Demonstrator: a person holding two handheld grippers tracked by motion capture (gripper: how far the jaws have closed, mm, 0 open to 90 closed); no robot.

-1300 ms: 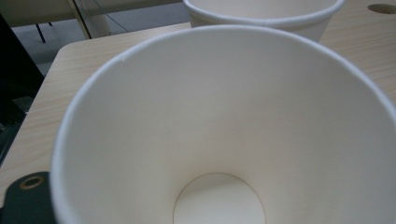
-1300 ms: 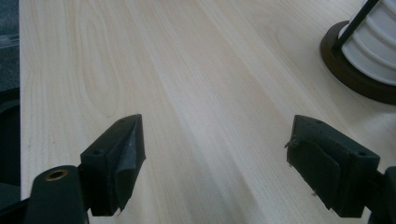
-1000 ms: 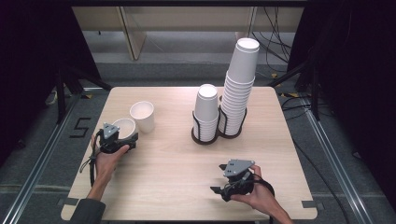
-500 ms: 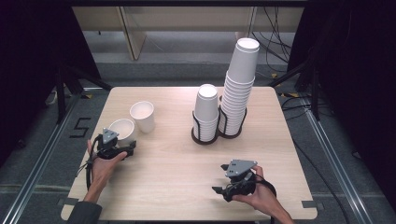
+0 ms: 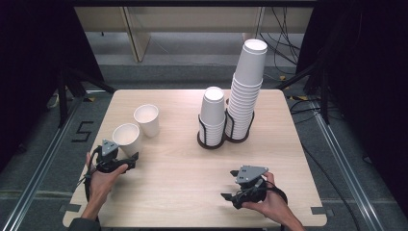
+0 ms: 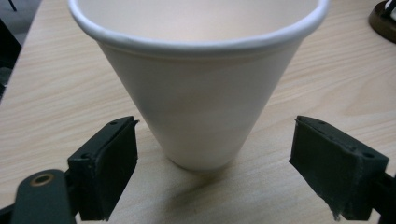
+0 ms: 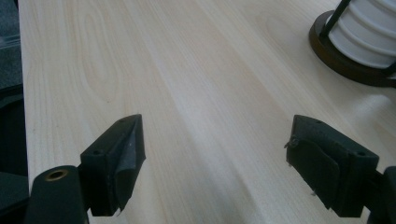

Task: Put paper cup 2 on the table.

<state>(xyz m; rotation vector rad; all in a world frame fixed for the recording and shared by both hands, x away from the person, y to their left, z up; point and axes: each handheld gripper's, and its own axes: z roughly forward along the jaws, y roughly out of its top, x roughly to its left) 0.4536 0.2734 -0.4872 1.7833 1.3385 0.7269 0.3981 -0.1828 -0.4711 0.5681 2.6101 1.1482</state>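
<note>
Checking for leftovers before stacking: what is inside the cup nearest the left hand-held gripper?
The near cup shows only bare white inner wall below its rim; its bottom is hidden in both views, so emptiness cannot be confirmed.

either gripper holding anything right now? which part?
Nothing held. Left gripper stands open around the near cup's base, pads apart from it. Right gripper is open over bare table.

Bare table (image 5: 183, 168) between the two hands, open for passage. Near paper cup (image 5: 126, 138) stands just ahead of left gripper (image 5: 115, 161), its base between the spread jaws with a gap each side. Second cup (image 5: 146, 120) close behind it. Two cup stacks in a holder (image 5: 226, 137) block the middle-far side
</note>
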